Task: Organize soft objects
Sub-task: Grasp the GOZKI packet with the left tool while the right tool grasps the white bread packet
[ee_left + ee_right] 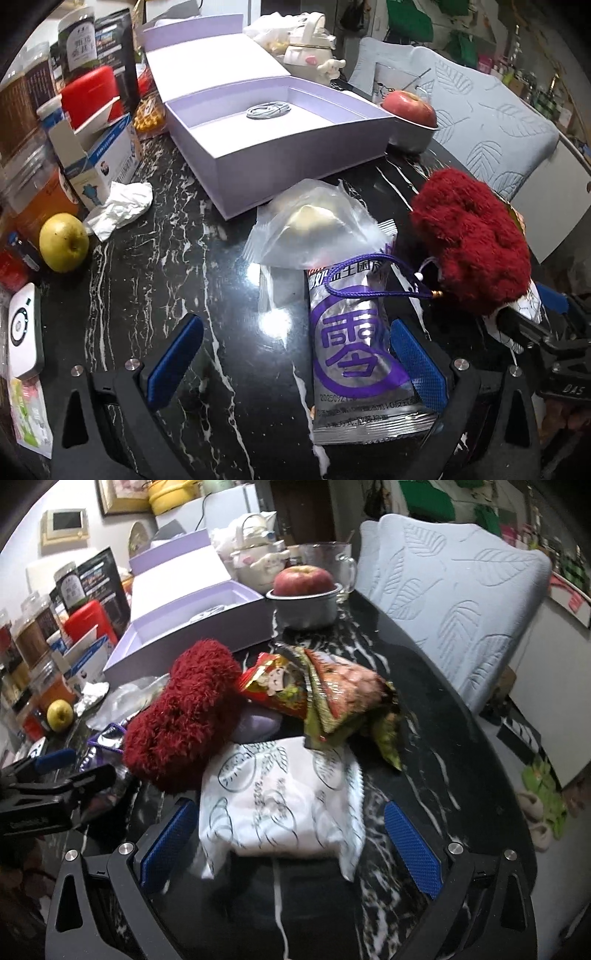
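Blue-padded fingers point(417, 363) of the left gripper point(295, 362) are spread wide over the black marble table point(147, 295), nothing held; a silver-and-purple snack packet point(354, 354) lies between them, against the right-hand pad. Only the left wrist view shows this packet whole, along with a clear bag point(314, 229) just beyond it and a purple cord point(373, 275) across its top. The right gripper point(288, 845) is likewise wide open and empty — a white printed pouch point(284, 801) sits between its fingers, apart from both pads. A red-green snack bag point(325, 698) is seen only there. Farther off, a red fluffy plush point(184, 709) rests beside the pouch, and the open lavender box point(295, 147) stands behind.
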The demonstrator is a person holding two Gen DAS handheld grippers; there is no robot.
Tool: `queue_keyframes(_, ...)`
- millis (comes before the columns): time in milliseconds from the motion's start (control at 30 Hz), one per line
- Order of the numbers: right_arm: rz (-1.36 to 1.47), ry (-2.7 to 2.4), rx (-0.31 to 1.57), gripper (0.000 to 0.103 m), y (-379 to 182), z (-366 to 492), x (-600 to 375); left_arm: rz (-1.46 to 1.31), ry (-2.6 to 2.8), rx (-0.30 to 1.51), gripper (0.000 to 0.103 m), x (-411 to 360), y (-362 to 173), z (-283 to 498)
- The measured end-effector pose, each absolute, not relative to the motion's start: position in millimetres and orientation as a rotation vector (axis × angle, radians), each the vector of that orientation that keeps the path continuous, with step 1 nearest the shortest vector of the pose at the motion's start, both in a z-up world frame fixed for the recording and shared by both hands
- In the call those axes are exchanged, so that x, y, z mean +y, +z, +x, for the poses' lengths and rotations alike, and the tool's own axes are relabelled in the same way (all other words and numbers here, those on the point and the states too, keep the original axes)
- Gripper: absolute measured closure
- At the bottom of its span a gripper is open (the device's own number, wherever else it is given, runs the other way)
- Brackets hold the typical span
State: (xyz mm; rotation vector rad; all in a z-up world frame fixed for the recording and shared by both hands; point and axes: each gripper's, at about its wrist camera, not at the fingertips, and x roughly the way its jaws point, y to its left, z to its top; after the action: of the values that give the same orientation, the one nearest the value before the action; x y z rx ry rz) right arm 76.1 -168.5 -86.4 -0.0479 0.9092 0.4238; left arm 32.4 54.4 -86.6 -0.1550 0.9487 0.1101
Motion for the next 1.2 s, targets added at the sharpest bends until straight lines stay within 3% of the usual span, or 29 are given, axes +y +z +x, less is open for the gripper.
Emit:
queue_keyframes(367,-0.048,0.414,0.923,0.0,-96,89,-166,-0.222,0.027,0.995,0.0,49,-97,51)
queue_keyframes(467,-0.049,0.417,0.914,0.004,-95,87,-166,-0.222,0.036,0.999,0.001,48,-97,56)
queue_keyframes(633,-0.067,0.444,0.896,0.024,-93,78,-163,-0.135,0.045,0.987,0.025,36,-97,56)
queue_keyframes(767,-0.055,0.441,0.884,0.032,-92,73,-167,-0.098,0.013,0.966,0.055,28,-95,50)
queue_keyframes(1200,-0.016,0.484,0.881,0.035,-89,38,-173,-0.152,-0.106,0.957,0.06,21,-90,11)
